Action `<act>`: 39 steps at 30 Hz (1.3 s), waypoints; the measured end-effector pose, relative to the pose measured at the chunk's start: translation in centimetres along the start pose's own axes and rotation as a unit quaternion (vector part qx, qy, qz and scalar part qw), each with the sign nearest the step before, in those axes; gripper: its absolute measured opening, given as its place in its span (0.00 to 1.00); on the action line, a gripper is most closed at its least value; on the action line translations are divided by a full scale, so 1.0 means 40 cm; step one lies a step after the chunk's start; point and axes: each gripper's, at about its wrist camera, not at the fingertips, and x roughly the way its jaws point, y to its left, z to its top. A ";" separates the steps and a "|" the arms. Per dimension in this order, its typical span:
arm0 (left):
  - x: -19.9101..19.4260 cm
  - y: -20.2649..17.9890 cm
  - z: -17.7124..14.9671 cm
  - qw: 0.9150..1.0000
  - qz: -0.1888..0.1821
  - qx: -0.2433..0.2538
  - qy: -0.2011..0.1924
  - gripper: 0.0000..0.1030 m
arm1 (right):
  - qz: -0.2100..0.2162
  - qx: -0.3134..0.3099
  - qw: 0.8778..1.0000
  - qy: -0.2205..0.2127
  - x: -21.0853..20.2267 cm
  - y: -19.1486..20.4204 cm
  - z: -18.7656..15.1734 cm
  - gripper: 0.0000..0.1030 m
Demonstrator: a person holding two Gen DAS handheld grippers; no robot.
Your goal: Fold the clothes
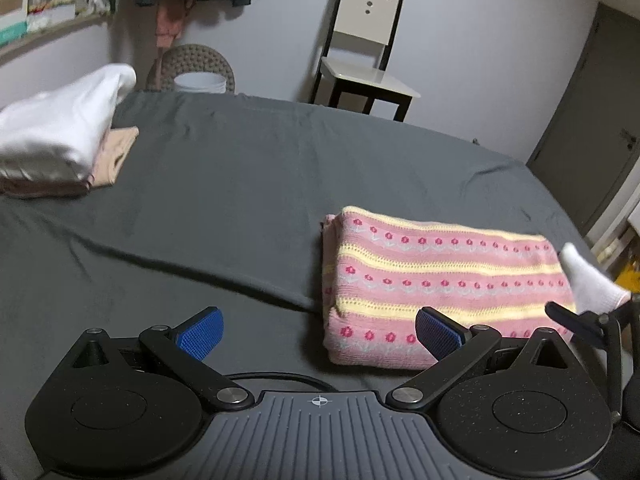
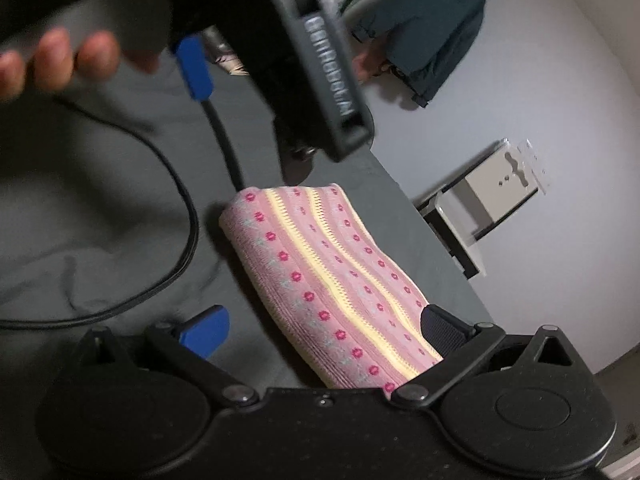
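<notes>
A folded pink knit garment [image 1: 436,280] with yellow stripes and red flowers lies on the grey bed sheet [image 1: 240,200], right of centre in the left wrist view. My left gripper [image 1: 319,338] hovers open just in front of its near left corner, with nothing between the blue pads. In the right wrist view the garment [image 2: 328,276] runs away from me, and its near end lies between the wide-apart fingers of my open right gripper [image 2: 323,331]. A white bit of cloth [image 1: 588,280] shows at the garment's right end, beside a black finger [image 1: 576,322] of the right gripper.
A stack of folded white and beige clothes [image 1: 56,148] sits at the far left of the bed. Behind the bed stand a chair [image 1: 360,64] and a woven basket [image 1: 192,68]. A hand [image 2: 60,60] holds the left gripper's body [image 2: 320,80], and a black cable [image 2: 180,220] trails over the sheet.
</notes>
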 end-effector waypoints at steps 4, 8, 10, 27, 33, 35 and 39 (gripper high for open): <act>-0.012 0.009 0.004 1.000 0.010 0.019 -0.009 1.00 | -0.025 -0.049 0.998 -0.018 0.014 0.036 0.008 1.00; -0.012 0.029 0.013 1.000 0.017 0.015 -0.007 1.00 | -0.041 -0.071 0.997 -0.017 0.050 0.053 0.040 1.00; -0.010 0.037 0.016 1.000 0.018 0.016 -0.005 1.00 | -0.040 -0.083 0.996 -0.013 0.070 0.058 0.054 1.00; -0.005 0.071 0.047 1.000 0.026 0.014 -0.007 1.00 | -0.051 -0.098 0.994 -0.002 0.173 0.087 0.091 0.78; 0.003 0.064 0.044 0.999 0.032 0.020 -0.003 1.00 | -0.054 -0.102 0.993 -0.005 0.171 0.106 0.090 0.52; 0.005 0.063 0.042 0.999 0.033 0.021 -0.001 1.00 | -0.052 -0.108 0.993 -0.007 0.172 0.113 0.085 0.40; 0.015 0.063 0.044 1.000 0.025 0.016 0.007 1.00 | -0.049 -0.104 0.993 -0.013 0.168 0.111 0.074 0.31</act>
